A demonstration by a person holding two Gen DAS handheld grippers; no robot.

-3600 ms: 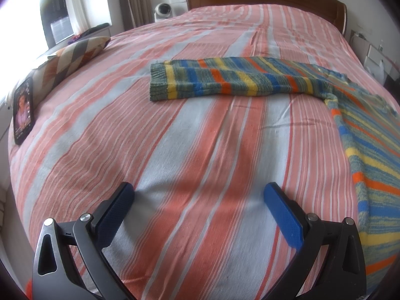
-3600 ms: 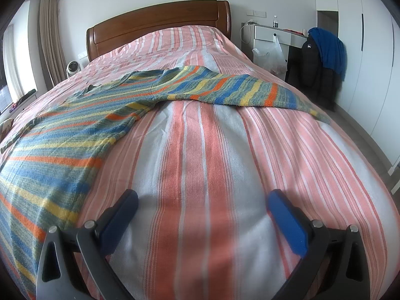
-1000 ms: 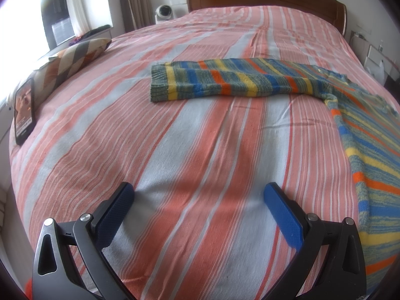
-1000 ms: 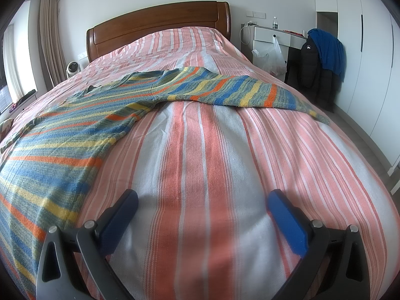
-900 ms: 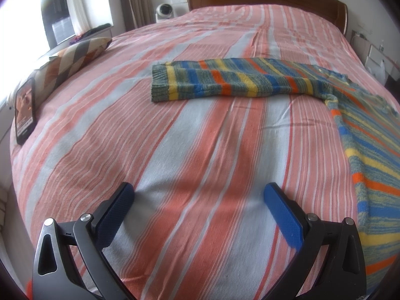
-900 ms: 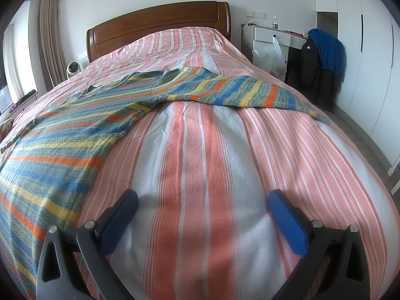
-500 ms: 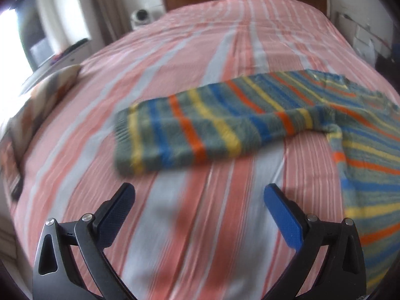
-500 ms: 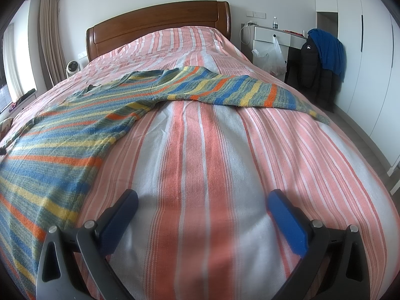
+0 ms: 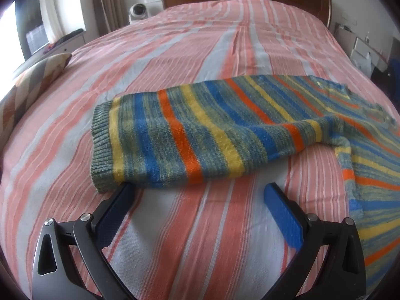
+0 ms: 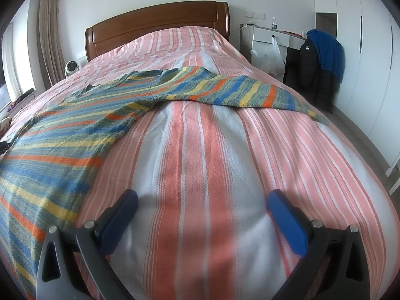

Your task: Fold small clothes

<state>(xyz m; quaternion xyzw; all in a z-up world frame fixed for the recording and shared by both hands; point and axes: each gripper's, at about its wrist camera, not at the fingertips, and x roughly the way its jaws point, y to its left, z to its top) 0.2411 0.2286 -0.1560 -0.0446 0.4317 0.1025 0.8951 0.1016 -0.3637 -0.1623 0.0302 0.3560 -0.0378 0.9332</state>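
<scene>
A striped knit sweater in blue, yellow, orange and green lies spread flat on the bed. Its left sleeve stretches across the left wrist view, with the ribbed cuff at the left. My left gripper is open and empty right at the sleeve's near edge; its left fingertip touches the edge near the cuff. In the right wrist view the sweater body lies at the left and the right sleeve runs to the bed's right edge. My right gripper is open and empty above bare bedspread.
The bed has a pink-and-white striped spread and a wooden headboard. A patterned cushion lies at the bed's left edge. A white desk and a chair with dark and blue jackets stand to the right.
My left gripper has moved forward to the left sleeve, now at its near edge by the cuff. The right gripper has not moved. Both stay open.
</scene>
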